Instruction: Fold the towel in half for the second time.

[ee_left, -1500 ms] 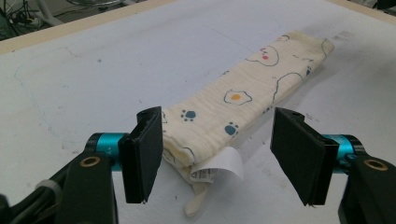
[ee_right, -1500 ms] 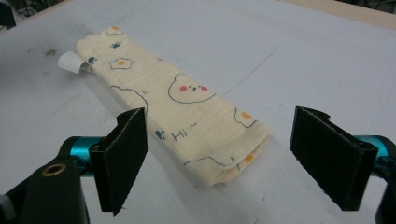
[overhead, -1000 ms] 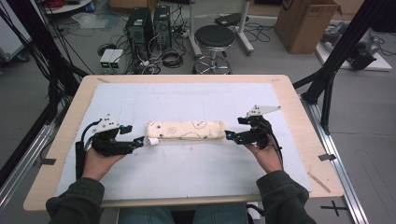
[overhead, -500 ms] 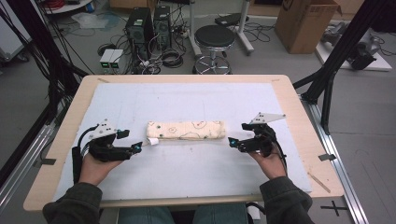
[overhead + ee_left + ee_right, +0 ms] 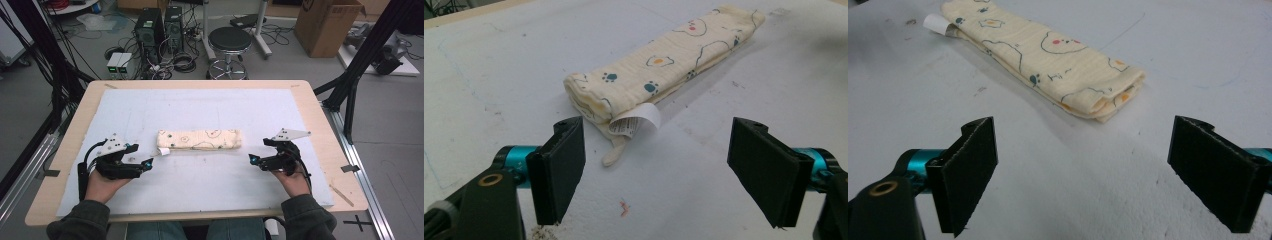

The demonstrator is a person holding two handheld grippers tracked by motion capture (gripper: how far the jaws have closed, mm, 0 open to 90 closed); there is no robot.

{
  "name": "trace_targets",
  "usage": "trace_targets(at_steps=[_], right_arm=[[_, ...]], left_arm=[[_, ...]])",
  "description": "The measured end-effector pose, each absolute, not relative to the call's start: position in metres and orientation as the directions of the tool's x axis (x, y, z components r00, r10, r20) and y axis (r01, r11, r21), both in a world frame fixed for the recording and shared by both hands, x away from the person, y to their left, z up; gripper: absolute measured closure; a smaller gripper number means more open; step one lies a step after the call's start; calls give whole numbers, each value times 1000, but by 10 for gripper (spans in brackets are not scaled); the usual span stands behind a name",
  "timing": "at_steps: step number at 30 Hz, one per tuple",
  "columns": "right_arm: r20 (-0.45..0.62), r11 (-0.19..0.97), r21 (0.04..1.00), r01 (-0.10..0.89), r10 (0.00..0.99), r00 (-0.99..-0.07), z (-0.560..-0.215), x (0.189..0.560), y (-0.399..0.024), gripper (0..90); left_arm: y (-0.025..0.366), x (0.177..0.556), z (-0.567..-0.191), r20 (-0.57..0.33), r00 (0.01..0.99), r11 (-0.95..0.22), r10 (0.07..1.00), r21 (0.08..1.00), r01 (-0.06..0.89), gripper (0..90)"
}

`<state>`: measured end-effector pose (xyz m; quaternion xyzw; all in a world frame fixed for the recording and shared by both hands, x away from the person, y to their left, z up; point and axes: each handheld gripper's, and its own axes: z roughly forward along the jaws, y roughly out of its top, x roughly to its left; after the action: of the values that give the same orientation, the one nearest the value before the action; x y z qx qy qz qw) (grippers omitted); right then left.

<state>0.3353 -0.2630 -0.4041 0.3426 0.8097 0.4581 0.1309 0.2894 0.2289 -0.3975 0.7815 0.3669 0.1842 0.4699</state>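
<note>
The bench [image 5: 310, 107] is stretching wide across the high view, its wooden rim framing a big white mat [image 5: 200, 115] that is covering nearly the whole top. No box, tray or bowl is sitting on that mat; the one thing lying on it is the folded cloth [image 5: 199, 139], a cream roll printed with little paws and faces, and it is resting flat near the middle, running lengthwise between the two hands.

On the person's left, the left claw [image 5: 149, 162] is hovering low over the mat, pointing toward the cloth's near end and standing just clear of it. Its jaws have just been opening, and in the left gripper view they are gaping wide with nothing between them but bare mat; the cloth [image 5: 659, 70] is lying a little beyond the pads, untouched.

Over on the right, the right claw [image 5: 252, 159] is sitting near the cloth's other end, apart from it. In the right gripper view its jaws are spread wide too, gripping nothing, with the folded end [image 5: 1113, 97] of the cloth lying ahead of them.

Smallest of all, a white care label [image 5: 636, 121] is curling out from the cloth's left end, just beside a loose corner of fabric.
</note>
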Motion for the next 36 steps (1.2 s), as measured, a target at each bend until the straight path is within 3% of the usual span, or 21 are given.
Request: trace_targets(at_steps=[36], right_arm=[[110,302,841,448,716,-689,-418,296,-301,119]], left_arm=[[238,250,-415,-36,645,-295,764,869,398,220]])
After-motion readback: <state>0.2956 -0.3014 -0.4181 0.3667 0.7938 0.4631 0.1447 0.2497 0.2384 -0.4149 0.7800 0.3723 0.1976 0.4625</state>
